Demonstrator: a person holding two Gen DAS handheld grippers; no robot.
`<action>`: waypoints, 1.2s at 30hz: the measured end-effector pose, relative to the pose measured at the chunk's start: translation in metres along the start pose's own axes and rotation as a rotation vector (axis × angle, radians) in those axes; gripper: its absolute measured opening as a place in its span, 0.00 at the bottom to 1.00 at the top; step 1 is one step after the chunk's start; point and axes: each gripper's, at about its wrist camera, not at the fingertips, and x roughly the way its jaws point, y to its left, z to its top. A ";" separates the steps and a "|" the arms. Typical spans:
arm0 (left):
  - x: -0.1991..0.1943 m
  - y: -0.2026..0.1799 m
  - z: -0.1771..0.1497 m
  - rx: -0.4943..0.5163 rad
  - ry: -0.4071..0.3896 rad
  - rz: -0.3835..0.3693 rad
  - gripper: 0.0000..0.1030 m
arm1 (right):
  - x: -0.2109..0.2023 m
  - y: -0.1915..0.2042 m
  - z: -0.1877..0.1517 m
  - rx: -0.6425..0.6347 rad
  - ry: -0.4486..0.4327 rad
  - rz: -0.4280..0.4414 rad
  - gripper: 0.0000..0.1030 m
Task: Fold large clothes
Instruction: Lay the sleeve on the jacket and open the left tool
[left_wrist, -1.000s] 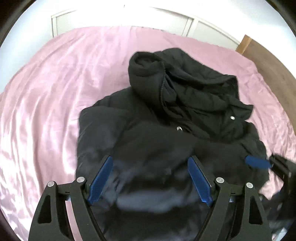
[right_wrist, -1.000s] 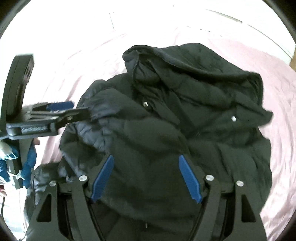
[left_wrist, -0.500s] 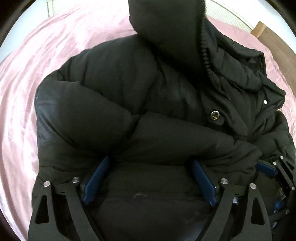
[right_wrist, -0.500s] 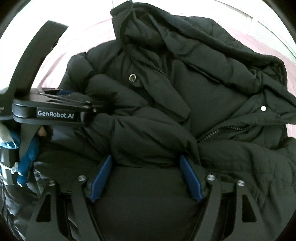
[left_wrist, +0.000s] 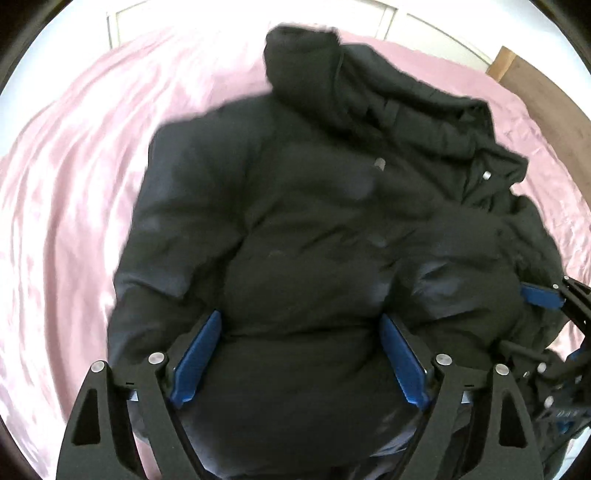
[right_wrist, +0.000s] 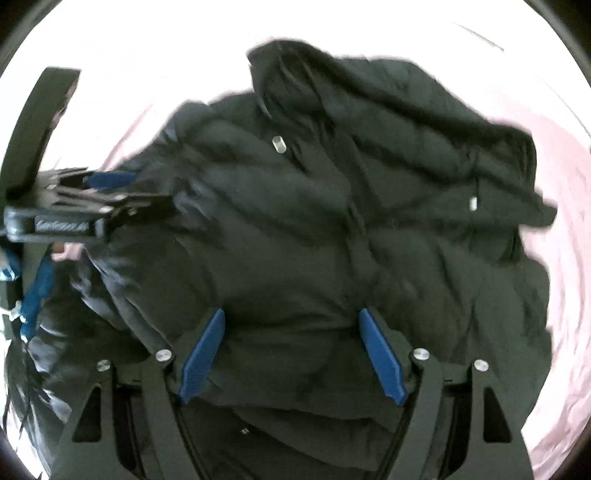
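Note:
A black puffy hooded jacket (left_wrist: 295, 221) lies on the pink bedsheet (left_wrist: 74, 184), with its hood (left_wrist: 303, 62) at the far end. My left gripper (left_wrist: 299, 325) has its blue pads wide apart with a thick fold of the jacket's near part filling the gap between them. My right gripper (right_wrist: 291, 314) grips another thick fold of the jacket (right_wrist: 332, 240) the same way. Each gripper shows at the edge of the other's view: the right gripper (left_wrist: 546, 299) at the right edge, the left gripper (right_wrist: 110, 192) at the left edge. Both views are blurred.
The pink sheet (right_wrist: 554, 147) spreads around the jacket on all sides. A wooden headboard (left_wrist: 535, 85) stands at the far right, and white panelled doors (left_wrist: 258, 11) stand behind the bed. A blue sleeve (right_wrist: 37, 291) shows behind the left gripper.
Both grippers have come down over the jacket with their folds still between the pads. The jacket fills more of each view than a second ago, though less than half a second ago.

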 end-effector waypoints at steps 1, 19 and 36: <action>0.003 0.002 -0.003 -0.007 -0.003 0.002 0.84 | 0.002 -0.002 -0.007 0.014 0.005 0.007 0.73; 0.023 -0.012 -0.025 0.004 -0.078 0.094 0.92 | 0.028 -0.006 -0.027 0.021 -0.027 -0.018 0.76; 0.024 -0.011 -0.031 0.014 -0.112 0.109 0.92 | 0.024 -0.002 -0.034 0.009 -0.056 -0.022 0.78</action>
